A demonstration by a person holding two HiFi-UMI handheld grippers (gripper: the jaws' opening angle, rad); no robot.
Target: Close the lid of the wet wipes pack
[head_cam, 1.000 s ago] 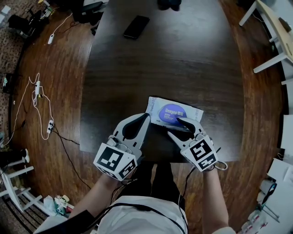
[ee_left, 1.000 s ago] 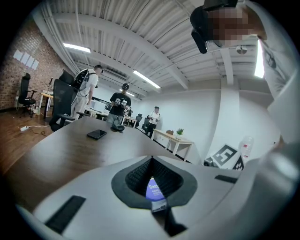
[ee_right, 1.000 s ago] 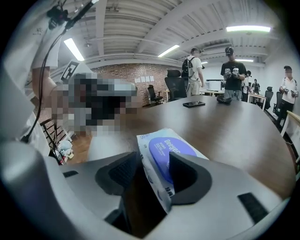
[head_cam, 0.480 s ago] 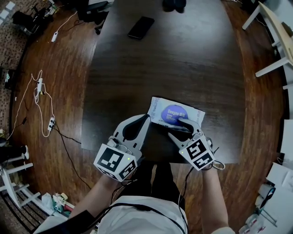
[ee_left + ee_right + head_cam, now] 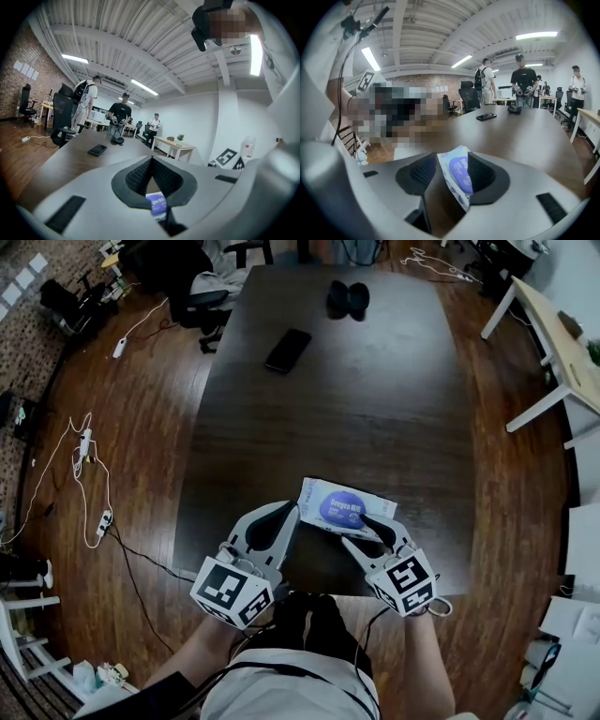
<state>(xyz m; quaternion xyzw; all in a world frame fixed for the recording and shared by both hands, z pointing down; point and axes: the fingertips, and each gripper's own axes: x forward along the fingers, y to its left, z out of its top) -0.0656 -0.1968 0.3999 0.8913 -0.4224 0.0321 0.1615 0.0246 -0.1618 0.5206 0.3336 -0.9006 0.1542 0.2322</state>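
Observation:
The wet wipes pack (image 5: 339, 505) is white with a blue oval lid that looks flat against it. It is near the front edge of the dark table (image 5: 375, 409). My right gripper (image 5: 364, 531) has it by its near right end. In the right gripper view the pack (image 5: 458, 176) stands tilted between the two pads, touching both. My left gripper (image 5: 292, 508) is shut with nothing in it, its tips at the pack's left edge. Through the left gripper's finger gap a bit of the pack (image 5: 156, 206) shows.
A black phone (image 5: 288, 350) and a dark object (image 5: 347, 299) lie farther up the table. Cables (image 5: 89, 465) trail on the wood floor at left, and a white desk (image 5: 553, 334) stands at right. Several people (image 5: 524, 84) stand beyond the table's far end.
The head view has tilted up and shows more of the table. Both grippers stay at the pack, with the right one still around its near right end.

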